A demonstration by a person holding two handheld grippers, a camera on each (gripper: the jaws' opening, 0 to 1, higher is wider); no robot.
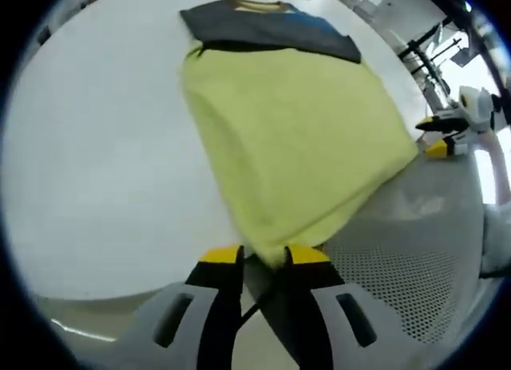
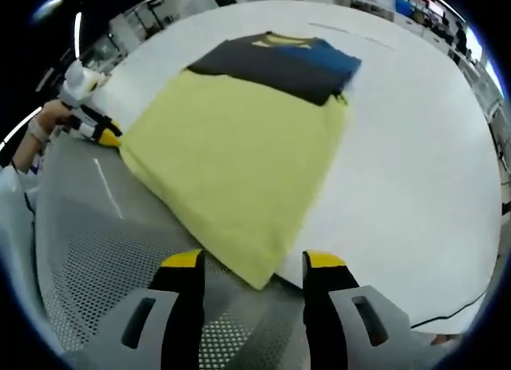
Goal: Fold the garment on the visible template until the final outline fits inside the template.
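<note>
The garment (image 1: 295,138) hung mid-fold: your left tongs (image 1: 264,256) pinched its 6 o'clock corner, your right tongs (image 2: 252,262) gaped empty, so the next move likely called for gripping the near corner.

The left gripper view is riding low at the near edge of the white table (image 1: 88,186), looking along its own claw (image 1: 264,256) and across the tabletop toward the far side of the room. It is sitting very close to the near corner of the yellow garment (image 1: 295,146). The right gripper view is looking from the same near edge, a little farther back, past its claw (image 2: 254,262) and up the garment (image 2: 231,154). Both are sharing the garment, the dark and blue part (image 1: 271,26) at its far end and the table. Each is catching the other claw at its side: the right claw (image 1: 437,137) and the left claw (image 2: 102,134).
</note>
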